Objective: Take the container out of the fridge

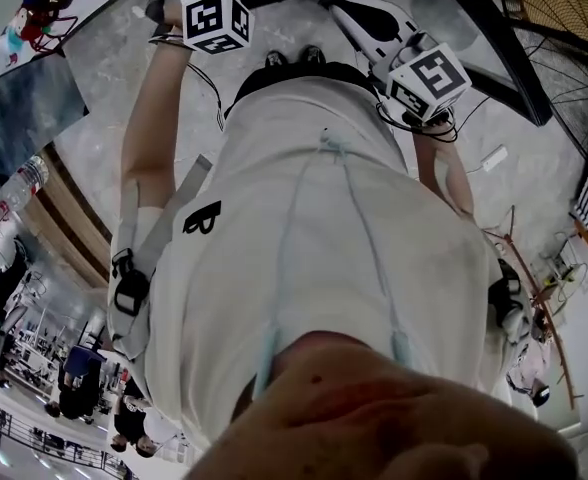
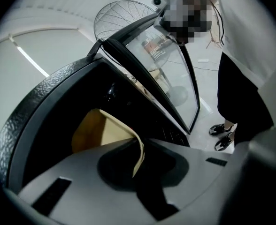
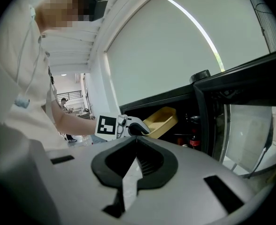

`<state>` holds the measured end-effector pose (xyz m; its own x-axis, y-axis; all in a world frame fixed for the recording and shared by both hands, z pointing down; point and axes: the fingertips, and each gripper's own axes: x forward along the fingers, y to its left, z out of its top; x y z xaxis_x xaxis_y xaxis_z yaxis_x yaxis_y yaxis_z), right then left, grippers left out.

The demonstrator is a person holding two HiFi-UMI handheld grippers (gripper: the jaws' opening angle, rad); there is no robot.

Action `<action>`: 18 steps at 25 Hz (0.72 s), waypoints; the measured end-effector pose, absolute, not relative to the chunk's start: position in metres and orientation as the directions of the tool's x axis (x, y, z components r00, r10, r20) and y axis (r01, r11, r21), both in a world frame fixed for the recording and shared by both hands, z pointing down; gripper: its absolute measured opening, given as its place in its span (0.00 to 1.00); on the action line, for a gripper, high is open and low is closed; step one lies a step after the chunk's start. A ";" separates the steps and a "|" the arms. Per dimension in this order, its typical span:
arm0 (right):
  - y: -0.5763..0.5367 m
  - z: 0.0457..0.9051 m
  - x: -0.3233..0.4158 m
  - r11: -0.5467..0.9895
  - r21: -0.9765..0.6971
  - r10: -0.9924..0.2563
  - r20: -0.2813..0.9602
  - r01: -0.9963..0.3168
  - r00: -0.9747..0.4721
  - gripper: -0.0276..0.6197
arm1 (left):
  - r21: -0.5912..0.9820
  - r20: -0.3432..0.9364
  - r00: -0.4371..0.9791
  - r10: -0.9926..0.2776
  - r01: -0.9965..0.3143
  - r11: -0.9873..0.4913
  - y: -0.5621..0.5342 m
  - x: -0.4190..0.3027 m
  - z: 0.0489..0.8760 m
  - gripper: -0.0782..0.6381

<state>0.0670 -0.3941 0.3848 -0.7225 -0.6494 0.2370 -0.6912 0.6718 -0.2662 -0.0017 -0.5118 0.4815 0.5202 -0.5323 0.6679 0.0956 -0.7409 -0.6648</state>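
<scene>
- While the left gripper (image 2: 140,150) pinches the rim of the yellow container (image 2: 100,131), just inside the open fridge (image 2: 34,111), it should draw out level, clear of the glass door (image 2: 175,74).
- The right gripper (image 3: 137,142) is closed on nothing; it could steady the far side.
- The container looks empty; bottles (image 3: 193,138) stand beside it.

The left gripper (image 2: 139,153) body covers the lower part of the pale yellow plastic container (image 2: 100,132). Inside the black fridge (image 3: 161,100), small dark bottles (image 3: 193,138) are too dim to identify.
</scene>
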 end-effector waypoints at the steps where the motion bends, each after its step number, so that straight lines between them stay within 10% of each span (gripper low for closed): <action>1: -0.394 0.385 0.066 0.674 -0.266 -0.648 0.236 -0.689 -0.725 0.07 | -0.660 0.668 0.526 -0.526 0.092 -0.746 -0.507 -0.002 0.480 0.18; 18: -0.400 0.383 0.065 0.678 -0.272 -0.647 0.221 -0.683 -0.730 0.07 | -0.546 0.693 0.600 -0.400 0.073 -0.835 -0.416 -0.012 0.467 0.18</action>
<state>0.0654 -0.3996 0.3832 -0.7297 -0.6470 0.2212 -0.6833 0.6776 -0.2721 -0.0124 -0.4161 0.4667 0.6002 -0.4000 0.6926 0.0733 -0.8348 -0.5457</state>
